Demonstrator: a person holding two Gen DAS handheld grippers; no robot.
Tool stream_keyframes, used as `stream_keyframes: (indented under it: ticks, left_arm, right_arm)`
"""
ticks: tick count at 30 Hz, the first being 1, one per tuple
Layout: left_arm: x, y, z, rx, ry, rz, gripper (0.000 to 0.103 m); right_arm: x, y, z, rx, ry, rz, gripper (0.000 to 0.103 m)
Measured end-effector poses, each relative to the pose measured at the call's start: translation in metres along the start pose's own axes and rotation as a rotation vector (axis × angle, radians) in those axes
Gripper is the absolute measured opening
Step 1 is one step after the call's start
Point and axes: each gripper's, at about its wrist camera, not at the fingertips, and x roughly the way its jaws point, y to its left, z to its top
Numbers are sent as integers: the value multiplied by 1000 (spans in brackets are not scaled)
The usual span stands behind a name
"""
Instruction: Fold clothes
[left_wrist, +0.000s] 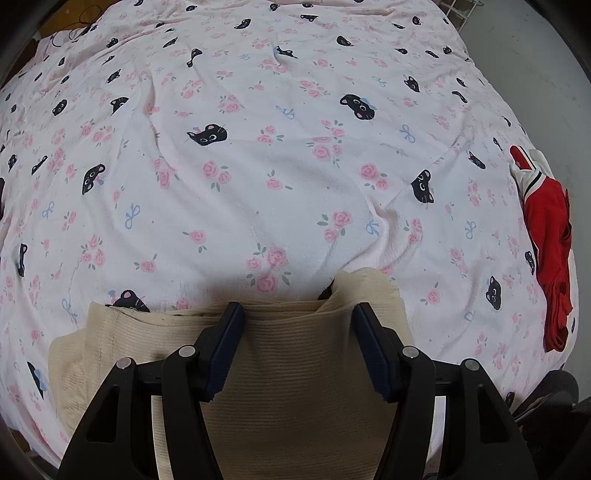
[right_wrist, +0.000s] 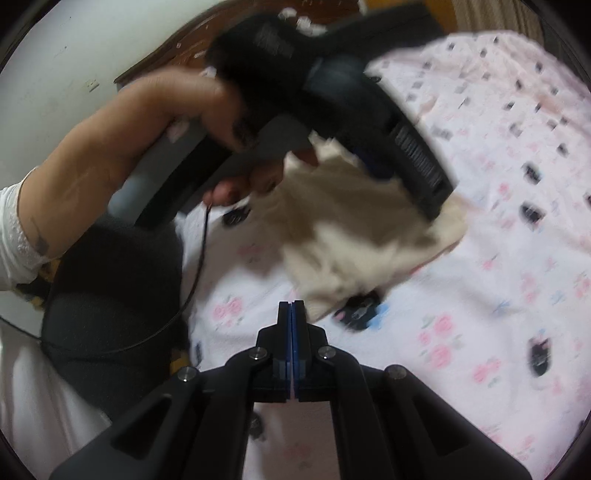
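Observation:
A folded beige ribbed garment (left_wrist: 291, 354) lies on the bed's floral cat-print sheet (left_wrist: 258, 166) at the near edge. My left gripper (left_wrist: 295, 314) is open just above it, its fingers spread over the folded top edge. In the right wrist view the same beige garment (right_wrist: 354, 236) lies on the sheet, blurred, with the left gripper's body (right_wrist: 369, 110) and the person's hand (right_wrist: 177, 103) over it. My right gripper (right_wrist: 292, 306) is shut and empty, just short of the garment's near corner.
A red and white garment (left_wrist: 550, 243) lies bunched at the bed's right edge. Grey floor (left_wrist: 535, 55) shows beyond the bed on the far right. A dark cushion-like thing (right_wrist: 110, 295) and a thin black cable (right_wrist: 199, 258) lie at the bed's left side.

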Motion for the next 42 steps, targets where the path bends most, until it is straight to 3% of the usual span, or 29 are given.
stream_keyframes:
  ticks: [7, 9, 12, 20, 26, 42]
  left_arm:
    - [3, -2, 2, 3, 2, 4, 56]
    - [3, -2, 3, 4, 5, 5, 56]
    - [3, -3, 3, 7, 8, 9, 56]
    - [5, -4, 5, 10, 14, 8, 56]
    - [6, -5, 6, 12, 17, 7, 57]
    - [8, -3, 9, 10, 19, 3, 56]
  right_arm:
    - [-15, -3, -2, 26, -46, -88, 7]
    - [-24, -9, -1, 51, -84, -116, 23]
    - [-29, -20, 1, 84, -114, -134, 31]
    - [-23, -16, 2, 91, -120, -181, 28]
    - [-13, -21, 2, 110, -101, -191, 7]
    - [-6, -17, -1, 91, -71, -197, 7]
